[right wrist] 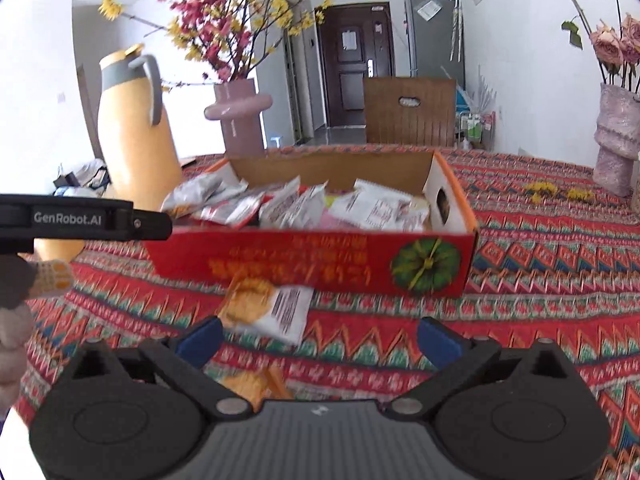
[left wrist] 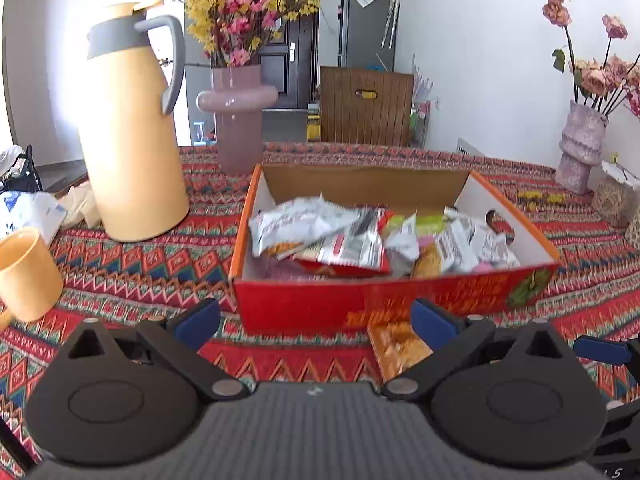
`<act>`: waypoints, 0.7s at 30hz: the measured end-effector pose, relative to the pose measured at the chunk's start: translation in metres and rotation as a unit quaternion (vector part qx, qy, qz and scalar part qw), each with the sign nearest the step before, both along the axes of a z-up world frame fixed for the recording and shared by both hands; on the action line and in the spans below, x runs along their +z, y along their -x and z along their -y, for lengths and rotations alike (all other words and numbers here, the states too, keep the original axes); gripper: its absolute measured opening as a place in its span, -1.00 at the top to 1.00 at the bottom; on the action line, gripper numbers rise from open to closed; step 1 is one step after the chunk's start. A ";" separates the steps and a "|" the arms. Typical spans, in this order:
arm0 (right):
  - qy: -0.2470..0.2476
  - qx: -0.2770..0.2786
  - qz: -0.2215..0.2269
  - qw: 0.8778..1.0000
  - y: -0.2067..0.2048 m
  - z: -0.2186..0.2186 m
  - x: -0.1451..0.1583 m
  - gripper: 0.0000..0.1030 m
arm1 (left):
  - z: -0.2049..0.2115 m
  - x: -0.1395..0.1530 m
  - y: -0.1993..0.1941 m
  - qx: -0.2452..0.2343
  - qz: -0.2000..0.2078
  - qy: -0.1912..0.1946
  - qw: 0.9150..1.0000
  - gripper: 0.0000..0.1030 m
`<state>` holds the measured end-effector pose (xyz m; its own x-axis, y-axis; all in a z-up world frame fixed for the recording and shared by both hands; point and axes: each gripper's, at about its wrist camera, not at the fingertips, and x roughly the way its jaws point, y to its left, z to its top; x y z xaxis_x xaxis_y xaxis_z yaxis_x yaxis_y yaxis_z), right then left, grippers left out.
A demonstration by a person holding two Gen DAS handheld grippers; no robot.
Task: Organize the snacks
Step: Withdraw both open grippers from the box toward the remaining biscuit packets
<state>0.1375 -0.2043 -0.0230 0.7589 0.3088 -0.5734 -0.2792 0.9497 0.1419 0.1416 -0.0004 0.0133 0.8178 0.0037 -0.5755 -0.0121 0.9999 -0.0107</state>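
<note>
A red cardboard box (left wrist: 360, 304) (right wrist: 304, 256) stands in the middle of the patterned tablecloth, with several white and red snack packets (left wrist: 332, 236) (right wrist: 360, 206) piled inside. One orange packet (left wrist: 394, 346) lies on the cloth in front of the box, by the inner side of my left gripper's right finger. My left gripper (left wrist: 316, 322) is open with nothing held. In the right wrist view, an orange and white packet (right wrist: 268, 308) lies on the cloth just past my open right gripper (right wrist: 320, 340). Another orange packet (right wrist: 256, 384) lies beneath it, partly hidden.
A yellow thermos jug (left wrist: 128, 132), a pink vase of flowers (left wrist: 238, 120) and a yellow mug (left wrist: 26, 276) stand to the left. A textured vase of dried roses (left wrist: 580, 148) stands at the right by the wall. A wooden chair (left wrist: 366, 108) is behind the table.
</note>
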 end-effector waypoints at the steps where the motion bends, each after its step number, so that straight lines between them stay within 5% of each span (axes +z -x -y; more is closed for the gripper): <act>1: 0.002 0.004 -0.006 1.000 0.005 -0.001 -0.004 -1.00 | -0.002 -0.003 0.004 0.000 -0.003 0.000 1.000 -1.00; 11: 0.015 0.044 -0.039 0.998 0.033 -0.023 -0.024 -1.00 | -0.018 -0.023 0.039 -0.003 -0.035 0.001 0.999 -1.00; 21: 0.058 0.051 -0.058 0.995 0.012 -0.045 -0.037 -1.00 | -0.034 -0.025 0.054 0.005 -0.039 0.008 0.999 -1.00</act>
